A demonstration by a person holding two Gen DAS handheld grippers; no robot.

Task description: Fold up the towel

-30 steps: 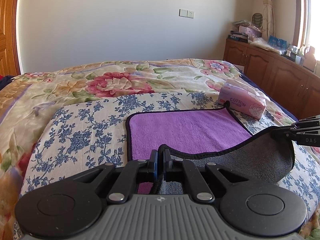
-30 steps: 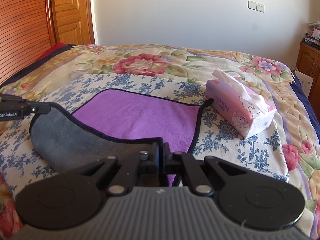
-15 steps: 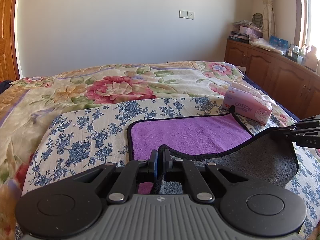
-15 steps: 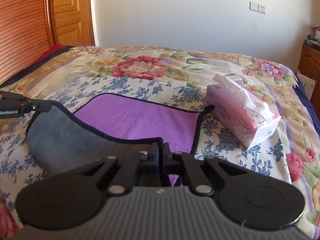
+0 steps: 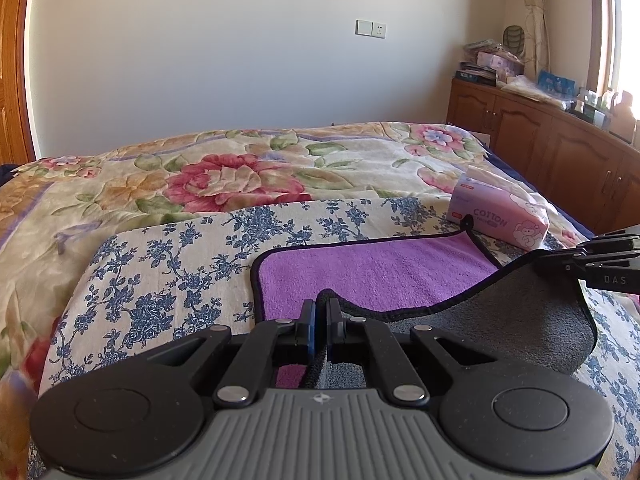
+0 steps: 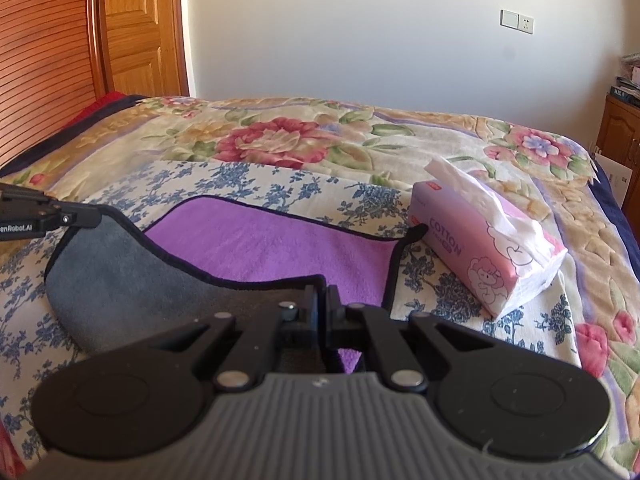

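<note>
A towel, purple on top and grey underneath with a black hem, lies on a blue-flowered cloth on the bed. Its near edge is lifted and carried over the purple half, so the grey underside faces up. My left gripper is shut on the near left corner of the towel. My right gripper is shut on the near right corner. Each gripper also shows from the side in the other view: the right one and the left one, both pinching the hem.
A pink tissue pack lies right of the towel, touching its far right corner loop. The bed has a large floral quilt. Wooden cabinets with clutter stand at the right, a wooden door at the left.
Both grippers have carried the near edge of the towel farther over the purple half; the visible purple area has shrunk and the tissue pack sits farther off in view.
</note>
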